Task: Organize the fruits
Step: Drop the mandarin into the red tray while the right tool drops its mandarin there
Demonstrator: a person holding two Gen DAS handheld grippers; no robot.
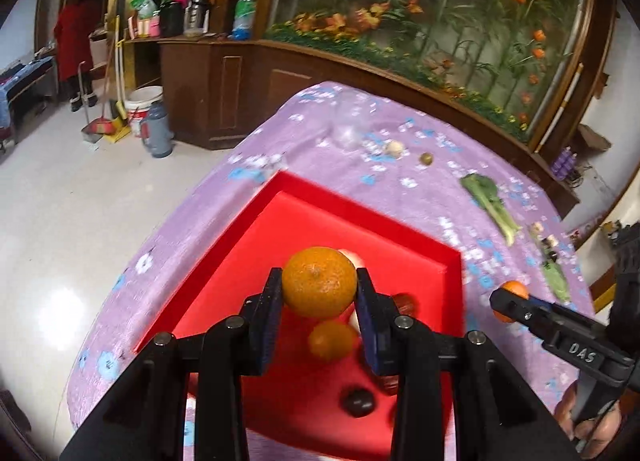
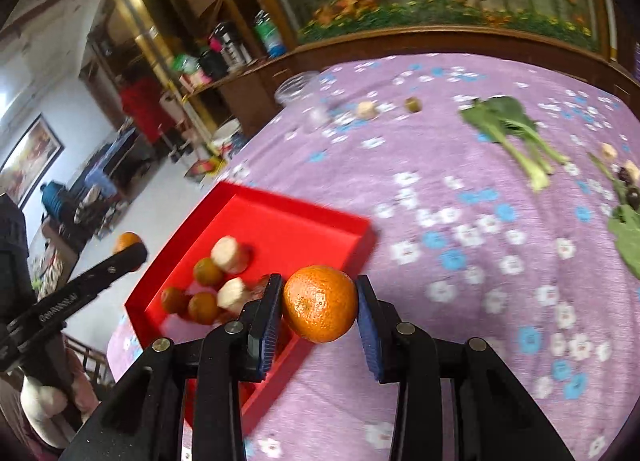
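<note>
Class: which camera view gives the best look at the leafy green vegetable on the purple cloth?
The right wrist view: the leafy green vegetable shows large, with dark leaves and pale stalks distinct. The left wrist view shows it smaller and foreshortened near the table's far edge.

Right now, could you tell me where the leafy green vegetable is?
In the right wrist view the leafy green vegetable lies on the purple tablecloth, upper right, far from the red tray, near small items at the right edge.

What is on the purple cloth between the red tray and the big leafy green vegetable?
Nothing: in the right wrist view only bare flowered cloth lies between the red tray and the leafy green vegetable.
</note>
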